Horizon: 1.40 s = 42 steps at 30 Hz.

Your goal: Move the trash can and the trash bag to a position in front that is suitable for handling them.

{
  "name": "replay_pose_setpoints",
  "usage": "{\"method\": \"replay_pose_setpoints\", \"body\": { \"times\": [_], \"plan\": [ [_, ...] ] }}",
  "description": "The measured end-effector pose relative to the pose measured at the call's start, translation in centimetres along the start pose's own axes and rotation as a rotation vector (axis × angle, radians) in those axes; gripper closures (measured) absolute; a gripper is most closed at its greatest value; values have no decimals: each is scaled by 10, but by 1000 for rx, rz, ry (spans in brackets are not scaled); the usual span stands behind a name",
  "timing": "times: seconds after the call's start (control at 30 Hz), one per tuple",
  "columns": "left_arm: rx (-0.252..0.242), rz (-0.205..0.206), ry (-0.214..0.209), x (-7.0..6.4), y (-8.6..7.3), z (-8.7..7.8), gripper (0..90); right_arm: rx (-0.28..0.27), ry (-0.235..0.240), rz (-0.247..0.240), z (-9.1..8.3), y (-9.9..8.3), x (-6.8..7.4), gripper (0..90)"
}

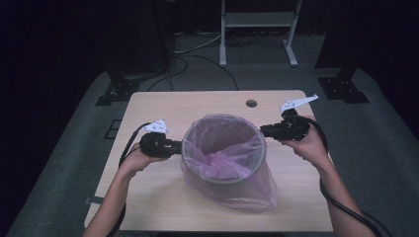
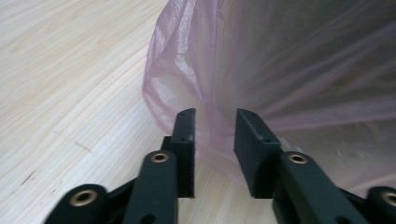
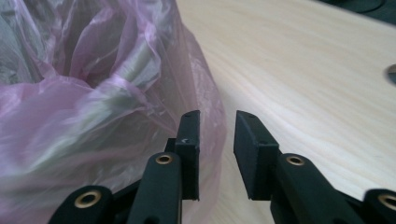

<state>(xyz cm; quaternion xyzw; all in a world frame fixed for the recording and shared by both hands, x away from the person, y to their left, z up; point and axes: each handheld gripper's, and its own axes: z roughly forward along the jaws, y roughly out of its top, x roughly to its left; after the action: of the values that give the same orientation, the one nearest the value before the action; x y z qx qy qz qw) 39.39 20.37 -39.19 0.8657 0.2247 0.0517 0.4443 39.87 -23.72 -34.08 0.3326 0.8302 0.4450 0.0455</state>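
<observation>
From my remote station, I see a round waste bin (image 1: 223,173) lined with a pink plastic bag (image 1: 247,190) standing upright near the middle of the light wooden table (image 1: 148,106), its long axis vertical and its open mouth facing up toward the high camera. The bag's rim is folded over the bin's edge, and loose film drapes down the near right side onto the tabletop. My left gripper (image 1: 174,146) sits at the bin's left flank at rim height, pointing right toward it; my right gripper (image 1: 264,131) sits at the bin's right flank, pointing left. The two tools face each other across the bin's mouth. In the left gripper view, the jaws stand narrowly parted with nothing between them, the bag's film (image 2: 299,84) just ahead and the bare wood off to the left. In the right gripper view, the jaws are likewise narrowly parted and empty, with crumpled pink plastic (image 3: 93,93) beside and ahead of the left jaw and the tabletop stretching away to the right. A small round hole (image 1: 251,103) marks the table's far side beyond the bin.
</observation>
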Motion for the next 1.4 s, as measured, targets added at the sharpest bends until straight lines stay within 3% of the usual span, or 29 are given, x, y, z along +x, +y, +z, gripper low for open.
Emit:
{"method": "replay_pose_setpoints", "body": {
  "times": [0.13, 0.3, 0.43, 0.6, 0.7, 0.77, 0.97, 1.17, 1.3, 1.4],
  "plan": [
    [-12, -6, 13, -2, -2, -11, 590, -30, -35, 5, -23, 2, 3, 658],
    [-22, -6, 28, -6, -6, -22, 501, -53, -47, -20, -44, 9, 15, 710],
    [-38, -15, 38, -9, -9, -29, 450, -61, -17, -64, -53, 21, 35, 775],
    [-49, -18, 52, -12, -13, -39, 404, -26, 45, -142, -42, 40, 65, 790],
    [-52, -19, 56, -14, -15, -45, 379, 28, 82, -186, -24, 52, 83, 790],
    [-57, -14, 60, -15, -17, -49, 373, 93, 108, -205, -7, 59, 92, 773],
    [-70, -8, 67, -20, -22, -58, 360, 326, 84, -270, 38, 64, 108, 762],
    [-78, -11, 71, -22, -26, -63, 353, 445, 108, -285, 40, 51, 115, 809],
    [-79, -17, 70, -24, -28, -62, 345, 469, 148, -306, 32, 47, 121, 823],
    [-80, -17, 68, -24, -28, -61, 343, 449, 133, -313, 27, 49, 123, 791]
  ]
}}
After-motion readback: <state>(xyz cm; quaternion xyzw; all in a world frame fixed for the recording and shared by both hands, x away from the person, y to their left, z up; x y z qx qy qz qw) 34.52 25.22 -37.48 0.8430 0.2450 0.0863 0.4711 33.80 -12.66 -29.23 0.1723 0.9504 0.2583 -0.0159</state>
